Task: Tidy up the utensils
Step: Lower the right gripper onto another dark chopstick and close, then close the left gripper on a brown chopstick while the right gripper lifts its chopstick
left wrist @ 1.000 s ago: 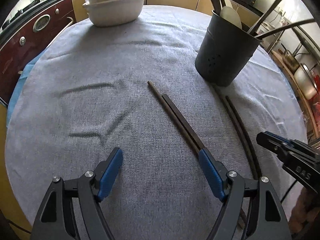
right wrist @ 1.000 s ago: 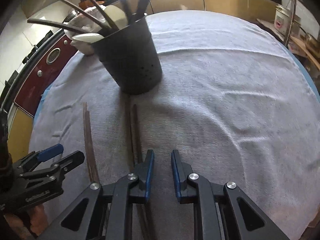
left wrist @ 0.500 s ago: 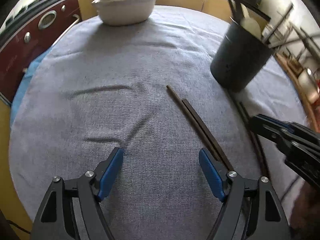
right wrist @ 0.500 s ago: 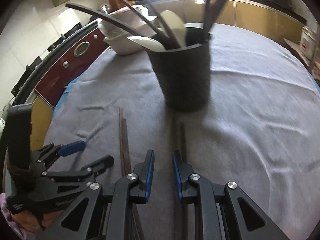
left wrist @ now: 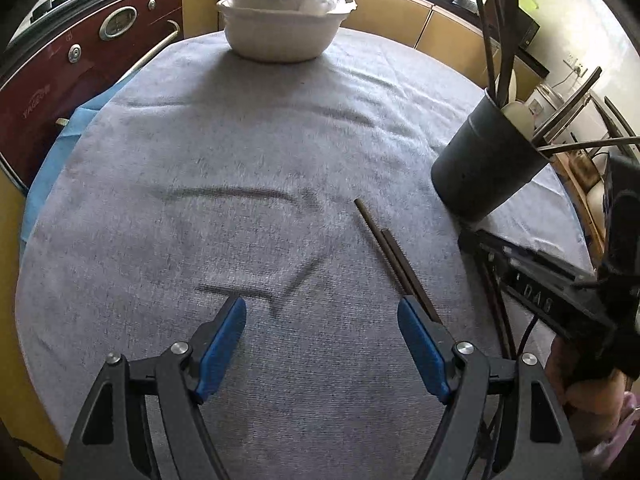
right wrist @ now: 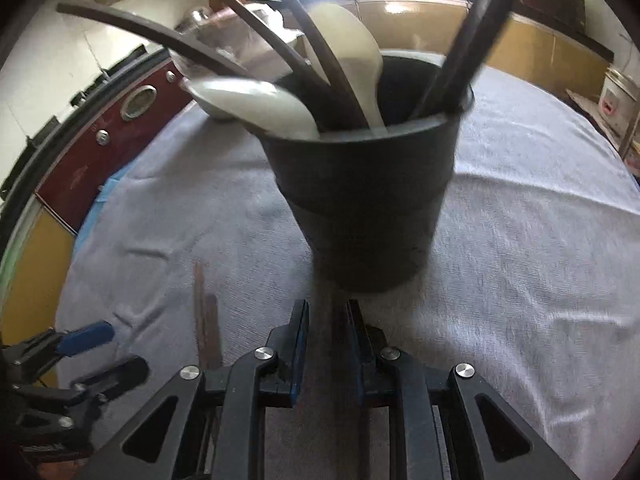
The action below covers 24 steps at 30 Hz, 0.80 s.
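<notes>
A black utensil holder [right wrist: 364, 200] stands on the grey cloth, full of dark chopsticks and white spoons; it also shows in the left wrist view [left wrist: 484, 168]. A brown chopstick pair [left wrist: 394, 258] lies on the cloth by my left gripper's right finger, and shows in the right wrist view [right wrist: 206, 320]. My left gripper [left wrist: 320, 336] is wide open and empty. My right gripper [right wrist: 327, 320] hovers close in front of the holder, jaws a narrow gap apart, straddling a dark chopstick pair [right wrist: 332, 316] on the cloth. Whether it grips them is unclear.
A white bowl [left wrist: 280, 32] with a bagged bundle stands at the table's far edge. A dark red oven front [left wrist: 60, 80] and yellow cabinets ring the round table. The right gripper's body [left wrist: 552, 280] shows right of the left one.
My right gripper has moved forward, close up to the utensil holder. My left gripper has drawn back and leftward, so the brown chopsticks lie further right.
</notes>
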Motion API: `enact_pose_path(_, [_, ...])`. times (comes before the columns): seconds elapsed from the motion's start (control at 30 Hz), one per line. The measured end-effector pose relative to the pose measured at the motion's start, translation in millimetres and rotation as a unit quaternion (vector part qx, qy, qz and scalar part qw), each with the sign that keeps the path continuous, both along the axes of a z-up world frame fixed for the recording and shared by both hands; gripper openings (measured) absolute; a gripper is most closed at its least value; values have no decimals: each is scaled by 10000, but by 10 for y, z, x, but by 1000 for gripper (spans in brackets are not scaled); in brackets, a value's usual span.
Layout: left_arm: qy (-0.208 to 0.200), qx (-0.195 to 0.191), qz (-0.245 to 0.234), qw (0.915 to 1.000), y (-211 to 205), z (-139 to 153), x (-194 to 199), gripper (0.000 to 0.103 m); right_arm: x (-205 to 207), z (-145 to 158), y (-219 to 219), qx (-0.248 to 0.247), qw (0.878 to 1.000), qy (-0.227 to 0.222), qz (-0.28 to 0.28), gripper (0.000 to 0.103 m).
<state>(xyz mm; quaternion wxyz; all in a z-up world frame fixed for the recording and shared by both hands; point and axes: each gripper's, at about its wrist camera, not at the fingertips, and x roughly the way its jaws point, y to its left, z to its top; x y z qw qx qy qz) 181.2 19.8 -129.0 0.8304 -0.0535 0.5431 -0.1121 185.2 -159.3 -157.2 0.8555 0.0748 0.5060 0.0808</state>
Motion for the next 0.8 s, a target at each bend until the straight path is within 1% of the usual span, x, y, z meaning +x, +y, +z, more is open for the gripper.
enact_pose_path(0.07, [-16, -39, -57, 10000, -41, 17, -10, 77, -70, 3, -6, -6, 10000, 39, 11, 20])
enact_pose_path(0.1, [-11, -58, -109, 9999, -75, 26, -16, 75, -113, 7, -11, -19, 10000, 46, 17, 20])
enact_pose_path(0.13, [-8, -78, -148, 9999, -127, 27, -14, 66, -175, 9, -1, -44, 10000, 51, 45, 17])
enact_pose_path(0.17, [7, -104, -206, 9997, -173, 19, -15, 60, -220, 10, 2, -67, 9999, 55, 72, 13])
enact_pose_path(0.2, [52, -125, -276, 9995, -211, 6, -11, 50, -277, 12, 1, -98, 9999, 71, 85, 9])
enact_pose_path(0.23, [117, -128, -336, 9993, -257, -4, -10, 43, -340, 16, -20, -80, 9999, 82, 77, 7])
enact_pose_path(0.3, [211, -154, -399, 9989, -317, -1, -31, 36, -436, 19, -39, -26, 9999, 101, 65, 7])
enact_pose_path(0.4, [270, -285, -490, 9980, -437, 35, -25, 36, -596, 26, -80, 45, 9999, 160, 22, 6])
enact_pose_path(0.5, [289, -345, -561, 9974, -543, 69, 5, 36, -787, 28, -195, 267, 9993, 266, -76, 6])
enact_pose_path(0.57, [357, -334, -565, 9972, -577, 35, 37, 36, -877, 25, -238, 296, 9991, 291, -132, 6])
enact_pose_path(0.63, [427, -401, -615, 9964, -620, -29, 71, 36, -950, 42, -316, 372, 9986, 326, -197, 6])
enact_pose_path(0.7, [517, -360, -596, 9962, -652, -110, 84, 36, -990, 41, -340, 426, 9981, 362, -241, 6])
enact_pose_path(0.8, [423, -521, -800, 9945, -656, -121, 40, 36, -1017, 41, -362, 435, 9980, 375, -274, 6])
